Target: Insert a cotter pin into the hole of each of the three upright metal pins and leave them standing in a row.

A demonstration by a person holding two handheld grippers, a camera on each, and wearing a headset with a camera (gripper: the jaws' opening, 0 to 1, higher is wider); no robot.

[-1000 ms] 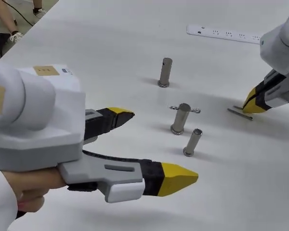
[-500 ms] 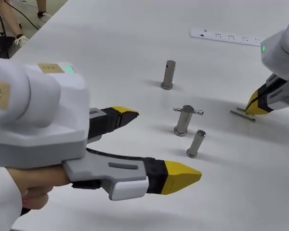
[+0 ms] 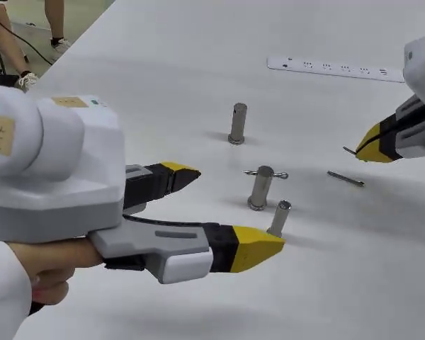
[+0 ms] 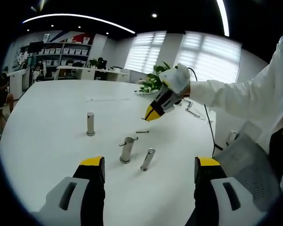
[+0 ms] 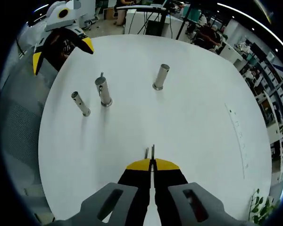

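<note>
Three upright metal pins stand on the white table: a far pin (image 3: 237, 124), a middle pin (image 3: 261, 188) with a cotter pin (image 3: 265, 173) through its hole, and a near pin (image 3: 278, 218). My left gripper (image 3: 227, 209) hovers open just left of the near pin, holding nothing. My right gripper (image 3: 372, 146) is raised at the right, shut on a cotter pin (image 5: 152, 151) that sticks out of its tips. A loose cotter pin (image 3: 346, 178) lies on the table below it. The left gripper view shows the pins (image 4: 127, 149) ahead and the right gripper (image 4: 153, 113) beyond them.
A white power strip (image 3: 333, 69) lies at the far side of the table. A person's legs (image 3: 7, 42) stand past the table's left edge. Office desks and shelves fill the room behind.
My right gripper has risen off the table with a cotter pin in its tips, leaving the other one lying there. The left gripper has barely moved; the head camera shifted.
</note>
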